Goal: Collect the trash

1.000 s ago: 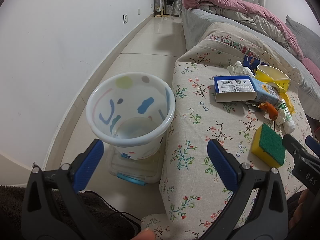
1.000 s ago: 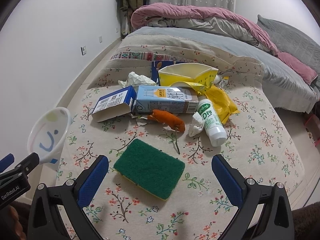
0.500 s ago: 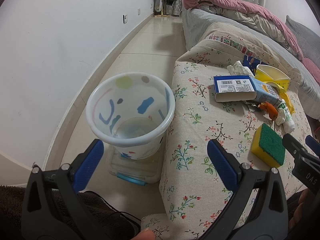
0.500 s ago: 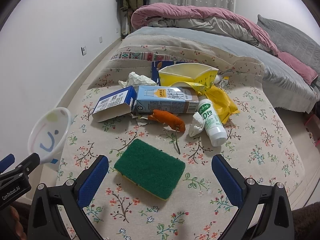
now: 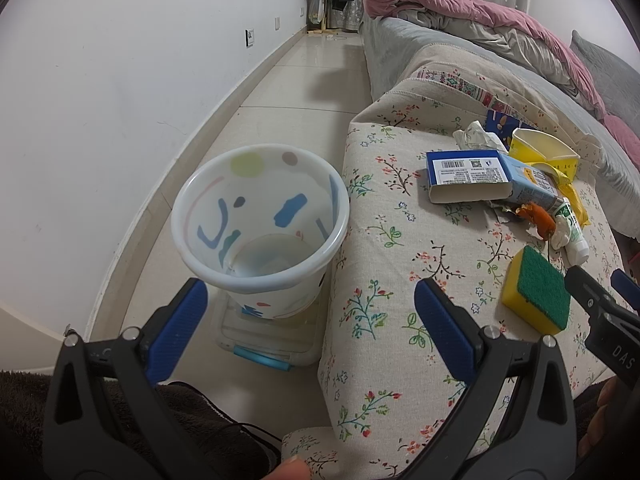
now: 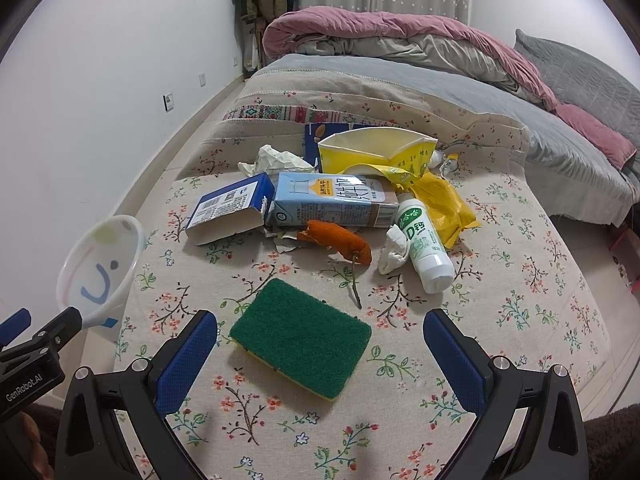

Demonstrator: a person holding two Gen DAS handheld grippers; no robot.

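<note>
A white patterned bin [image 5: 260, 232] stands on the floor left of the floral-covered table [image 5: 384, 272]; it looks empty. My left gripper [image 5: 308, 320] hangs open in front of it, holding nothing. On the table lie a green-and-yellow sponge [image 6: 300, 340], an orange peel [image 6: 340, 240], a white bottle [image 6: 426, 248], a crumpled tissue [image 6: 394, 250], a blue milk carton [image 6: 332, 200], an open blue box [image 6: 228, 212], a yellow paper container [image 6: 376, 152] and a yellow wrapper [image 6: 444, 200]. My right gripper [image 6: 320, 344] is open, its fingers either side of the sponge's near end.
A clear plastic box [image 5: 268, 344] sits under the bin. A bed with pink and grey bedding [image 6: 400, 40] lies beyond the table. A white wall [image 5: 100, 100] runs along the left, with tiled floor [image 5: 312, 76] between it and the table.
</note>
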